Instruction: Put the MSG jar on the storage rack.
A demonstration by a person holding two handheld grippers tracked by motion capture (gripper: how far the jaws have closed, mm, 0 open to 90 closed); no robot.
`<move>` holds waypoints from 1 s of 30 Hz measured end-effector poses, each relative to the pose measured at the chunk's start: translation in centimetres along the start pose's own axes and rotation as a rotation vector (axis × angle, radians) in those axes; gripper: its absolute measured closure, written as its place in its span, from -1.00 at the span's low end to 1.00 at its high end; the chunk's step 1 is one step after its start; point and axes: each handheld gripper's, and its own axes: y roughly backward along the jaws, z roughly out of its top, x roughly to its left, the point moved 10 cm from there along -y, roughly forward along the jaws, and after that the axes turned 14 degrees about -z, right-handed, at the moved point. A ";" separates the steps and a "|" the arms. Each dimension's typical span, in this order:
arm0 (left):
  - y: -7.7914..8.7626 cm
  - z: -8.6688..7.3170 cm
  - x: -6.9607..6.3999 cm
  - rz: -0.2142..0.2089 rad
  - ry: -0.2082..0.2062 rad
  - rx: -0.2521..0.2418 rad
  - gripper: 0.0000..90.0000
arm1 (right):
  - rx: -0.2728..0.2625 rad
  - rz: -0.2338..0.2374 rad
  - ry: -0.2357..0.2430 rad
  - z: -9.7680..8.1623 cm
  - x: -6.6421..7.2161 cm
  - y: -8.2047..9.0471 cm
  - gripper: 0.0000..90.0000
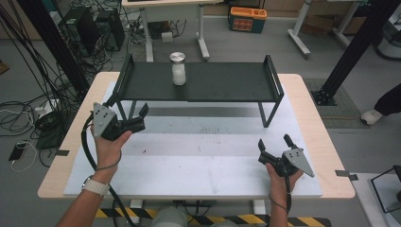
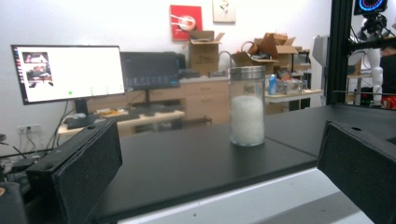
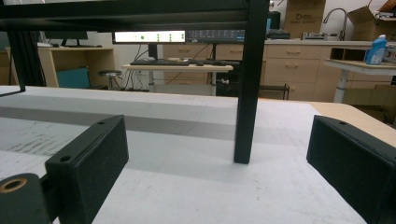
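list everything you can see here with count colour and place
jar: one, clear glass with white grains and a silver lid, upright on the shelf, left of its middle
shelf: one, black, on legs at the far side of the mat
mat: one, white, covering the table top
table: one, light wood, under the mat
left gripper: one, black, jaws open, near the shelf's left end, facing the jar
right gripper: one, black, jaws open, low over the mat's right side
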 end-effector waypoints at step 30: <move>5.5 -7.7 0.3 0.068 0.073 0.030 -0.99 | 0.001 -0.001 -0.002 0.0 0.0 0.0 -0.88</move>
